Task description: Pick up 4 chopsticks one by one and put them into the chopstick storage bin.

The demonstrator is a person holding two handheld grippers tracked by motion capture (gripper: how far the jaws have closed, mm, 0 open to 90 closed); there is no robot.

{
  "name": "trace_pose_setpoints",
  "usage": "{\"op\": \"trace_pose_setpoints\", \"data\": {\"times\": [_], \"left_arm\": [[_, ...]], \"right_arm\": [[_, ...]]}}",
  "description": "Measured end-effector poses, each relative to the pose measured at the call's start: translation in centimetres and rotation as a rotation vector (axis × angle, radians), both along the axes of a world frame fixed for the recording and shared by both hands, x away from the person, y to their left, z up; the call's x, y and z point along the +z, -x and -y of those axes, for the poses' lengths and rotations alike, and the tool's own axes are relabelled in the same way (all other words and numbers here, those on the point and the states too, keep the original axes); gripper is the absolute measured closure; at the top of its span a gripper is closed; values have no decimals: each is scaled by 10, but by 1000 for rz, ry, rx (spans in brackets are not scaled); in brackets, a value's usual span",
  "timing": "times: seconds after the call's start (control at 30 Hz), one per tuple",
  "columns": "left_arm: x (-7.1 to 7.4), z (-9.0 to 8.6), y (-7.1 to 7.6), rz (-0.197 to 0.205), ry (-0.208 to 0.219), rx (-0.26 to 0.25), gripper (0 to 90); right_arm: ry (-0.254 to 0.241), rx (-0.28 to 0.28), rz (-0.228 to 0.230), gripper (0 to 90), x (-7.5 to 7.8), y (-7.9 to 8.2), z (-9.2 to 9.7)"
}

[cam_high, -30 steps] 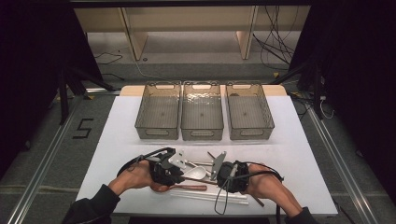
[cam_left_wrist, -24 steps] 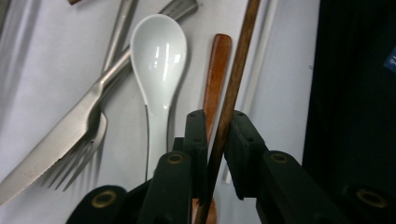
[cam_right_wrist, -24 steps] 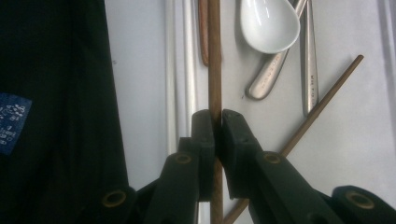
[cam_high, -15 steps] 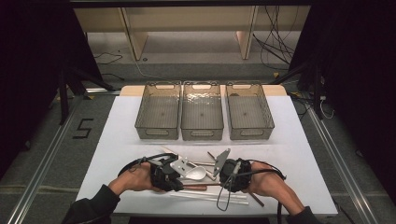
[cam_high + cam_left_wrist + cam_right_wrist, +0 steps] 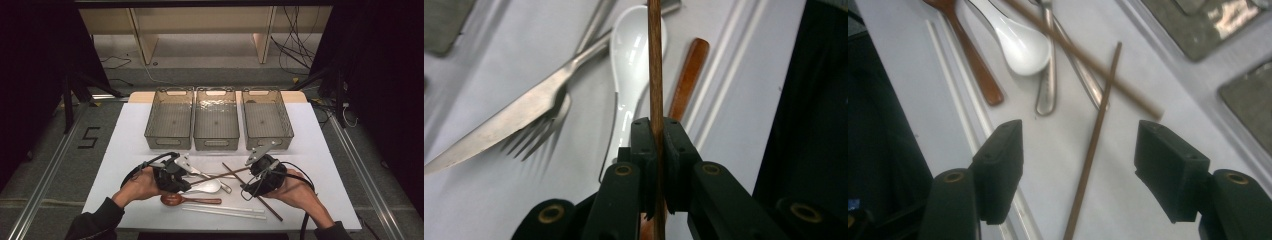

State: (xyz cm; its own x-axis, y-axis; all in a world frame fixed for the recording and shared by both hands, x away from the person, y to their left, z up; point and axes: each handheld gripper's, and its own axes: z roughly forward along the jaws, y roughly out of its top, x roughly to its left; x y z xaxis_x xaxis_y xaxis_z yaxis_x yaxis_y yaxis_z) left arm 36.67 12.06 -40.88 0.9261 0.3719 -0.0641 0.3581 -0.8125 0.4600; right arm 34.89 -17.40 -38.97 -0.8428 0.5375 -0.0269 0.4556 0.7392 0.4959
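My left gripper (image 5: 186, 179) (image 5: 656, 132) is shut on a brown chopstick (image 5: 220, 175) (image 5: 654, 65), which sticks out level toward the right. Its free tip (image 5: 1155, 112) ends just ahead of my right gripper (image 5: 250, 184) (image 5: 1080, 147). The right jaws have just been opening and now stand wide apart. A second brown chopstick (image 5: 272, 211) (image 5: 1095, 135) lies on the table beneath the gap, untouched by the pads. Under the held chopstick lie a white spoon (image 5: 207, 186) (image 5: 634, 55) (image 5: 1018, 42), a knife (image 5: 509, 125) and a fork (image 5: 549, 127).
A brown wooden spoon (image 5: 175, 199) (image 5: 973, 60) and a pair of white chopsticks (image 5: 225, 210) (image 5: 963, 100) lie near the table's front edge. Three grey see-through bins (image 5: 170, 122) (image 5: 216, 122) (image 5: 267, 120) stand in a row behind the cutlery on the white table (image 5: 125, 135).
The right gripper has drawn away to the right from the left gripper and its jaws have opened. The left gripper has stayed put, with the brown chopstick now reaching out from it.
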Motion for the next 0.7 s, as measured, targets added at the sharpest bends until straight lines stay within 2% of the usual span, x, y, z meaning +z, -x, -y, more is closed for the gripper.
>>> {"op": "trace_pose_setpoints", "data": {"times": [0.1, 0.2, 0.5, 0.7], "left_arm": [[3, -5, -4, 6, 15, 44, 848], [6, -9, -8, 24, 35, 95, 848], [17, -28, -21, 67, 102, 210, 849], [21, -38, -37, 96, 128, 269, 850]], "right_arm": [[2, -38, -10, 320, -7, 0, 8], [-8, -75, 4, 298, -10, 0, 13], [-14, -146, -6, 253, -18, -2, 21], [-10, -164, -3, 234, -21, -1, 22]]}}
